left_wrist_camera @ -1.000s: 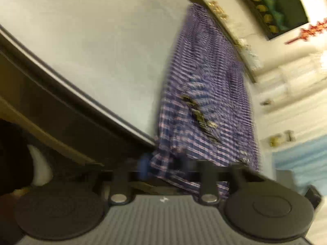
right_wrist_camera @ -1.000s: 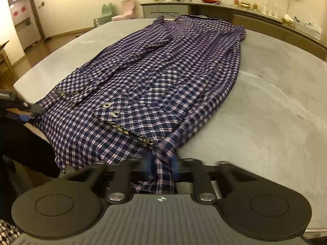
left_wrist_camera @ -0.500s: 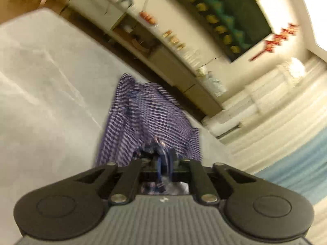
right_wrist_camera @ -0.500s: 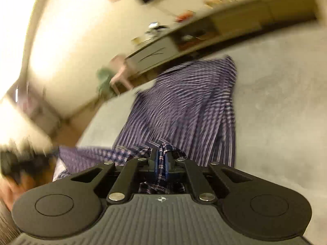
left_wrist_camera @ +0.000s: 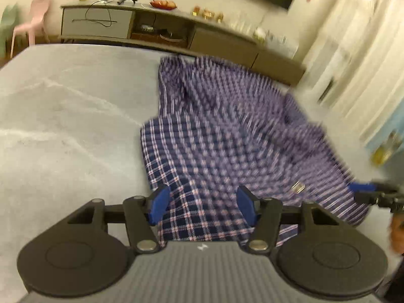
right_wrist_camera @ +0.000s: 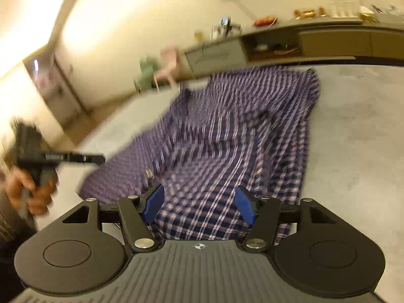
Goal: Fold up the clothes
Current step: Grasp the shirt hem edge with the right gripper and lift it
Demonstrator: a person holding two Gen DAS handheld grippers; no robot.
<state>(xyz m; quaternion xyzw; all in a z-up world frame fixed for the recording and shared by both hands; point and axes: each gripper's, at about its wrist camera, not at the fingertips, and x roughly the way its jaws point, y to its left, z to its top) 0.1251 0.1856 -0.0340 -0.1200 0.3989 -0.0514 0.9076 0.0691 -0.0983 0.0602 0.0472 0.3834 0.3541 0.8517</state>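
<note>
As both jaws spread, grippers (left_wrist_camera: 202, 203) tilt over shirt (left_wrist_camera: 227, 131).

shirt (left_wrist_camera: 227, 131) on table (left_wrist_camera: 63, 126) (sideboard (left_wrist_camera: 176, 32) behind)

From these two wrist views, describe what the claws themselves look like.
Both match: the left claw and right claw each have two blue pads on black jointed linkages with silver pivot screws, set on a grey ribbed body flanked by two black round discs. A small white mark sits at the body's front centre.
</note>
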